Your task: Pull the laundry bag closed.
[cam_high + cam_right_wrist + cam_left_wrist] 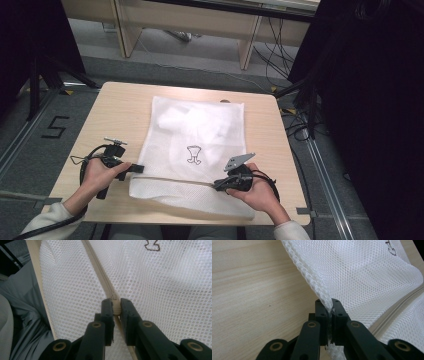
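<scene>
A white mesh bag (195,130) lies flat on the light wooden table (115,115), with a small dark logo (194,154) printed on it. A cream zipper (175,179) runs across its near end. My left gripper (139,169) is shut on the bag's left edge, and in the left gripper view its jaws (329,306) pinch the mesh seam (312,280). My right gripper (216,186) sits at the zipper's right part. In the right gripper view it (115,305) is shut on the zipper pull (116,308), with the zipper tape (100,272) running away ahead.
The table's near edge (37,277) is close to the bag's near end, with the person's grey clothing (22,315) beyond it. Dark curtains (370,100) stand at the right, wooden furniture (190,25) at the back. Cables (295,125) lie on the floor.
</scene>
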`<state>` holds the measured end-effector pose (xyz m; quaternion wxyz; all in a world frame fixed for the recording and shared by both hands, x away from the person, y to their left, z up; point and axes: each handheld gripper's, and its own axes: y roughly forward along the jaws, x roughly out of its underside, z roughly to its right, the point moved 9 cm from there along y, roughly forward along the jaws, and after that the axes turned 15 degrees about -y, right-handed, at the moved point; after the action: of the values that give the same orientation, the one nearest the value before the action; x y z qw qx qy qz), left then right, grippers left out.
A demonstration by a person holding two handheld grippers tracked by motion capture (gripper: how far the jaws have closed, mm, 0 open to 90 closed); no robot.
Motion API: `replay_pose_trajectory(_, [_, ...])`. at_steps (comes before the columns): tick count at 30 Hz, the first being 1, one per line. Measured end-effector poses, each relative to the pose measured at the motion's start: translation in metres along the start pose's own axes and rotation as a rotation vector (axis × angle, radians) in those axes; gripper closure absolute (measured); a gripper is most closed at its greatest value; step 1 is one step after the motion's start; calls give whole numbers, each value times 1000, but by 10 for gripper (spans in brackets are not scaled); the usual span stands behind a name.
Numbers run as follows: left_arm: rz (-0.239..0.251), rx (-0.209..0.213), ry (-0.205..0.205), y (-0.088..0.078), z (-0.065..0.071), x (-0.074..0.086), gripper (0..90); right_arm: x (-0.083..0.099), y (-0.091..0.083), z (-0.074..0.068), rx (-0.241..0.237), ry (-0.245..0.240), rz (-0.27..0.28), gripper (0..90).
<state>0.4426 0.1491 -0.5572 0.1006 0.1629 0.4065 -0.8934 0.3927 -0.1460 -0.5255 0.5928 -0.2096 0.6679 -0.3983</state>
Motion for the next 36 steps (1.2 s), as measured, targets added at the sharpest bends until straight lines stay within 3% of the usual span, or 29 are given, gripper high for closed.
replay_pose_trajectory(7, [2,3,-2,0,-1,0,850,2,-1,1,-3,-12,-10,824])
replay_pose_trajectory(8, [3,-3,1,0,-1,0,850,3,-3,0,-5,12,-15,824])
replay_pose_trajectory(13, [1,-6,0,0,-1,0,850,4,-3,1,-1,1,-17,824])
replay_pose_trajectory(14, [1,-3,0,0,-1,0,850,4,-3,0,0,22,-12,824])
replay_pose_trajectory(25, [-1,-5,-1,0,-1,0,850,6,-5,3,1,-11,-15,824])
replay_pose_trajectory(26, [2,-8,4,0,-1,0,850,7,-7,3,5,21,-11,824])
replay_pose_trajectory(28, [1,-6,2,0,-1,0,850,9,-8,2,2,29,-15,824])
replay_pose_trajectory(36, [0,-7,2,1,-1,0,850,11,-10,4,9,26,-15,824])
